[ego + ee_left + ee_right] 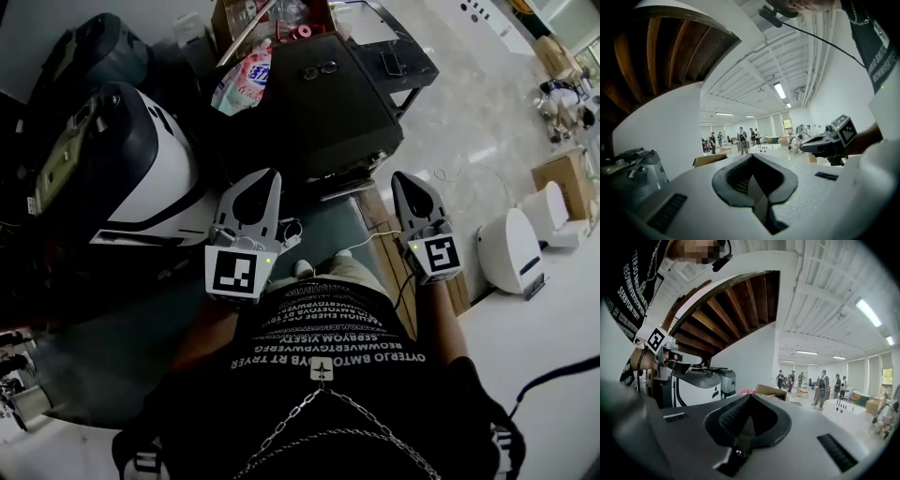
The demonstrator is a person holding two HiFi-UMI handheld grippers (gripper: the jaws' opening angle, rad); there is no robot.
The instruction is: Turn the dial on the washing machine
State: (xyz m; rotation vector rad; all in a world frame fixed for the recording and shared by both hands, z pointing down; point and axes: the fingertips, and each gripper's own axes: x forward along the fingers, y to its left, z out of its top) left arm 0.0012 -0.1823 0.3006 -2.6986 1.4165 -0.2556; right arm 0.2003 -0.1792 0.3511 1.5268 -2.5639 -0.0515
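Plainly, both grippers are held up in front of the person's chest, well apart from each other and touching nothing. The left gripper (pixel 269 176) has its jaws pressed together with nothing between them, as its own view shows. The right gripper (pixel 400 178) is likewise closed and empty. Beyond them stands a black cabinet (pixel 366 112). Both grippers hang on the near side of it, the left one towards its left corner and the right one towards its right corner. A pair of glasses (pixel 321 67) lies on top of the cabinet. Left of the cabinet sits what is probably the washing machine (pixel 141 159), a white body with a dark sloping top. The steep head view makes that hard to confirm, and I cannot make out a dial on it. Neither gripper touches it. A pink-printed bag (pixel 246 80) lies just beside the cabinet's far left corner, between it and the machine. Right of the cabinet, across pale floor, are a rounded white unit (pixel 511 248) and a cardboard box (pixel 562 178). In the right gripper view the left gripper's marker cube (pixel 656 338) shows against a black printed shirt (pixel 628 291), and people (pixel 820 385) stand far off in an open hall.
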